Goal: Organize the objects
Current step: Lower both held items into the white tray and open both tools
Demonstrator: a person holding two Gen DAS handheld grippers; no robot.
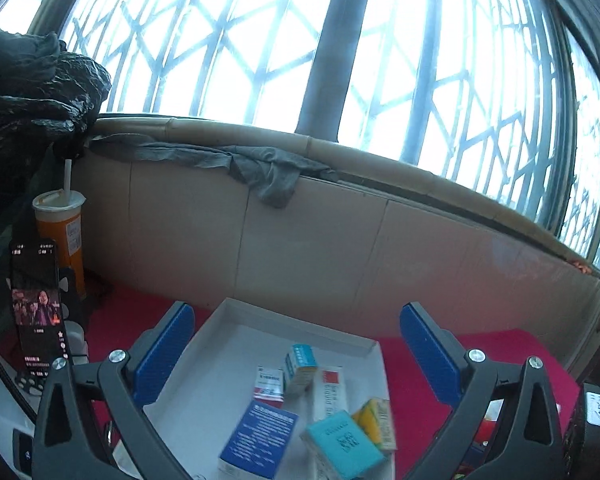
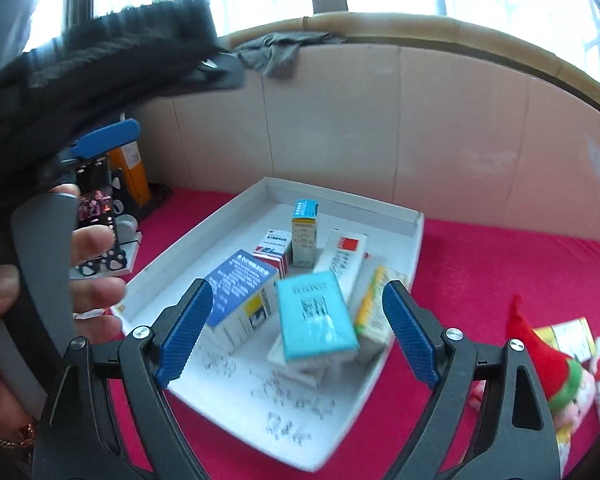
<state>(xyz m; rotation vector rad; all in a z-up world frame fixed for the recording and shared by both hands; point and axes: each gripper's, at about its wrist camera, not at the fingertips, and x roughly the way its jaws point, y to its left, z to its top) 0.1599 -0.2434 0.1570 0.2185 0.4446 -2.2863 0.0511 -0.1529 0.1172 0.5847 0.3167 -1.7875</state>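
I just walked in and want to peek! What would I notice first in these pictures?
Probably the white tray in the middle of the bright red cloth, with colourful little boxes in it; a turquoise box lies on top of the others. Next, the big bright window behind, and the orange drink cup with a straw at the left.
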